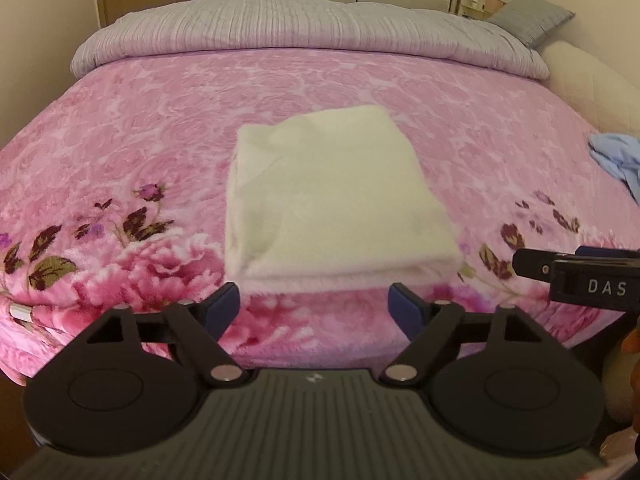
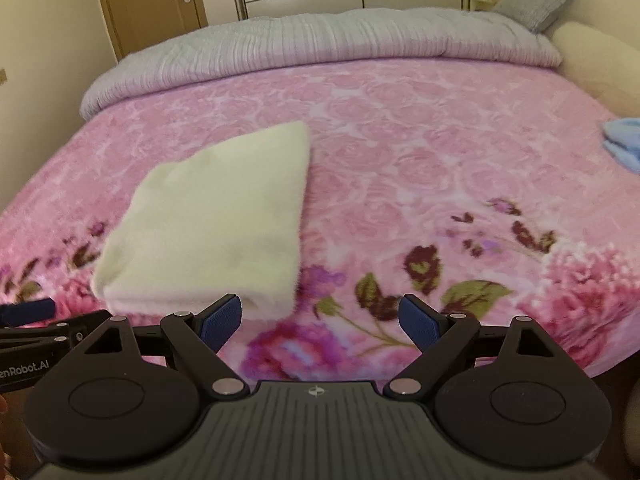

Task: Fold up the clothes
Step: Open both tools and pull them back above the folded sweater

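Note:
A cream fleece garment point(image 1: 332, 196) lies folded into a neat thick rectangle on the pink floral blanket point(image 1: 120, 128). My left gripper point(image 1: 314, 308) hovers just in front of the fold's near edge, open, with nothing between its blue pads. In the right wrist view the same folded garment point(image 2: 216, 220) sits to the left, and my right gripper point(image 2: 320, 322) stands open over the blanket point(image 2: 420, 160) just right of the fold's near corner, empty. The right gripper's tip point(image 1: 576, 268) shows at the right edge of the left view; the left one's tip point(image 2: 28, 312) shows at the left edge of the right view.
A crumpled light blue garment point(image 1: 616, 160) lies at the bed's right side, also visible as the blue garment point(image 2: 624, 144). A rolled grey quilt point(image 1: 304, 28) lines the far side, a grey pillow point(image 1: 528, 18) at far right. Cupboards and a wooden door point(image 2: 152, 4) stand behind.

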